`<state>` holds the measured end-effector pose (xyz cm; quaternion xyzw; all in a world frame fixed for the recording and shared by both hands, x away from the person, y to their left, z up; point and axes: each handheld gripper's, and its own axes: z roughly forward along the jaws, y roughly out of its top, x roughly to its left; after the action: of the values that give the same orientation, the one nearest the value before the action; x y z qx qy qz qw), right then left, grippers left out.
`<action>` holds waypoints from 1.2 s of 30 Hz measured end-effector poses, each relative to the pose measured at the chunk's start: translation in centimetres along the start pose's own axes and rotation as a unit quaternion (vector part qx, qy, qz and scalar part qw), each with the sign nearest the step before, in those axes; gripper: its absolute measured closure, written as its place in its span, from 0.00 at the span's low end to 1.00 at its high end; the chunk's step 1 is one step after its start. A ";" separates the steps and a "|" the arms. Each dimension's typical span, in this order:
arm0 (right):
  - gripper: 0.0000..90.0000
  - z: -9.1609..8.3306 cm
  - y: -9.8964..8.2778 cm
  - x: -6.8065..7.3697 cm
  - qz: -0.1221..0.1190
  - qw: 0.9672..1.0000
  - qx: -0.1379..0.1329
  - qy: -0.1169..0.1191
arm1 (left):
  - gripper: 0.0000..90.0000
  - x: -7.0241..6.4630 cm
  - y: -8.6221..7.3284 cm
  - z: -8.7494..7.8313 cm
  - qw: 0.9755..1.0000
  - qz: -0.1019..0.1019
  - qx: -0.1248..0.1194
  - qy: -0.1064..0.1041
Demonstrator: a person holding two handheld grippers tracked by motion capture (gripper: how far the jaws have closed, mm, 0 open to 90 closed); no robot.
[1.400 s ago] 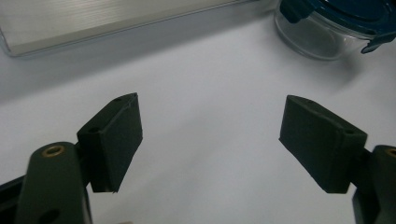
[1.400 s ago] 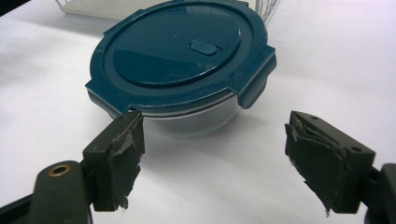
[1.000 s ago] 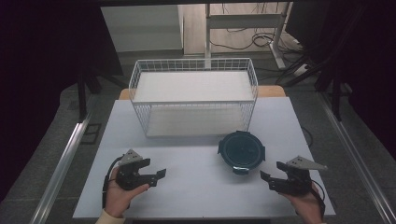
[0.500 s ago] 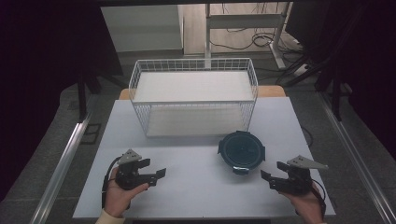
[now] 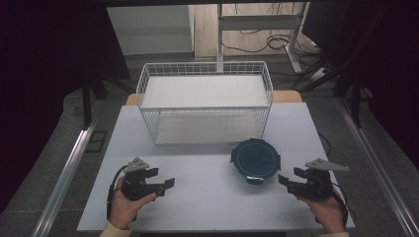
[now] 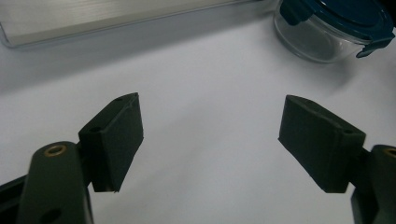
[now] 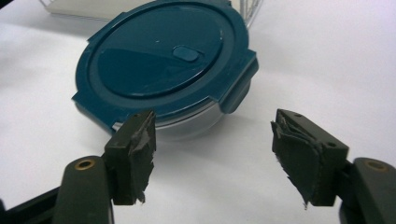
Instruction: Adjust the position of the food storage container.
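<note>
A round glass container with a dark teal clip lid (image 5: 255,160) stands on the white table (image 5: 207,202), just in front of the wire basket's right end. My right gripper (image 5: 289,176) sits close to the container's right, pointing at it. In the right gripper view the container (image 7: 163,60) lies just beyond the right gripper (image 7: 212,149), whose jaws have just been closing and are still open, with nothing between them. My left gripper (image 5: 163,177) rests at the table's front left, open. In the left gripper view the left gripper (image 6: 210,140) frames bare table, with the container (image 6: 334,28) far off.
A white wire basket (image 5: 205,109) with a pale base board stands across the back of the table. A metal rail (image 5: 64,173) runs along the floor at the left, and desk legs and cables lie beyond the basket.
The right gripper's jaws stand slightly closer together than before. Both hands and the container stay where they were.
</note>
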<state>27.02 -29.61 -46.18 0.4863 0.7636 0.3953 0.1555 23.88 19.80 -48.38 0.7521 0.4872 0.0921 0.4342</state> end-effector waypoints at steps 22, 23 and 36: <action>0.91 4.8 10.0 -3.4 -0.004 0.996 0.084 -0.037 | 0.23 0.6 -0.3 0.4 1.000 0.001 0.017 -0.003; 0.94 5.1 10.3 -3.6 -0.004 0.995 0.088 -0.037 | 0.23 0.6 -0.3 0.4 1.000 0.001 0.017 -0.003; 1.00 9.1 11.4 -4.7 -0.021 0.991 0.123 -0.050 | 0.24 0.7 -0.3 0.4 1.000 0.003 0.019 -0.007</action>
<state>42.03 -27.08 -44.08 0.5045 0.8077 0.2706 0.1409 24.26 20.18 -49.00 0.7620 0.4840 0.0789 0.4230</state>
